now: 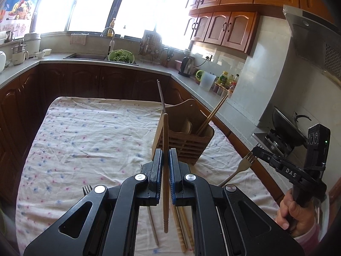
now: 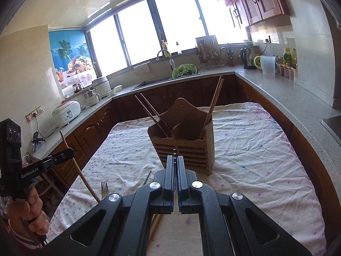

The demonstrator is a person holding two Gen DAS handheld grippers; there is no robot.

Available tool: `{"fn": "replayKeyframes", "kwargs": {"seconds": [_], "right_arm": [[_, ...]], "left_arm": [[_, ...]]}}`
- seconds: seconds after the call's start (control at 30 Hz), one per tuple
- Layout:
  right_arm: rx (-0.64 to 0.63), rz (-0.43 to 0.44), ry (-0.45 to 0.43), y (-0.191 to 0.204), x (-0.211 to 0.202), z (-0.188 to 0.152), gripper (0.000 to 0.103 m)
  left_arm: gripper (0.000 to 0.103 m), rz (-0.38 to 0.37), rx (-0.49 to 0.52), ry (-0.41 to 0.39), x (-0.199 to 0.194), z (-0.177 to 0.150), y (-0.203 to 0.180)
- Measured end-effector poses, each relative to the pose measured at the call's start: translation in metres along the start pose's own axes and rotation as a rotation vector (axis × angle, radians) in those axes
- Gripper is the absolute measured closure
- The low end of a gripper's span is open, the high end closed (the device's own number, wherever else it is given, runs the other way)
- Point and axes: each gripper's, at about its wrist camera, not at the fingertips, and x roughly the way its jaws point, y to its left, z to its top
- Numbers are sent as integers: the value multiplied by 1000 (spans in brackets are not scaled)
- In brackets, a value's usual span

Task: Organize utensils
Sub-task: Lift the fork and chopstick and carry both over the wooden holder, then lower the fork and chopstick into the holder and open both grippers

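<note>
Clamped between the blue pads of the left gripper [image 1: 165, 164], a wooden chopstick [image 1: 165, 170] stands nearly upright, held near its middle with the grooved end hanging below the jaws. It looks light, stiff and smooth, so a pinch near the balance point should keep it from swinging; a grip near the tip would let it pivot. Left of the jaws a spare fork [image 1: 87, 189] lies on the flowered cloth [image 1: 85, 132], and more loose chopsticks [image 1: 181, 230] lie under the gripper body. Further right and beyond, the slatted wooden holder [image 1: 187, 136] stands on the cloth with chopsticks already leaning in its compartments. At the far right, the right gripper [image 1: 256, 151] is shut on a metal fork [image 1: 243, 166], pinched at the tines. Metal is slippery and heavier at the handle, so that hold seems likely to tilt.
</note>
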Motion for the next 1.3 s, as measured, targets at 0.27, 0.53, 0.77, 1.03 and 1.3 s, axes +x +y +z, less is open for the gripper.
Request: {"fn": "replayKeyframes", "kwargs": {"seconds": [0.27,0.53,0.77,1.03,1.3], "right_arm": [[-3,-34,-23,-9,0,9,101],[-26,-73,-59,-18,2,25,101],[-51,-112,-106,-24,8,51,101],[-99,-173,-170,-28,17,85,101],[-163,-222,-202,-26,37,105,101]], "left_arm": [[98,-1,-3,-42,3,16,-1],[98,-13,-4,-92,12,38,-4],[98,-22,8,-155,25,71,-11],[98,-16,1,-241,48,108,-16],[98,16,-1,-309,82,131,-20]]}}
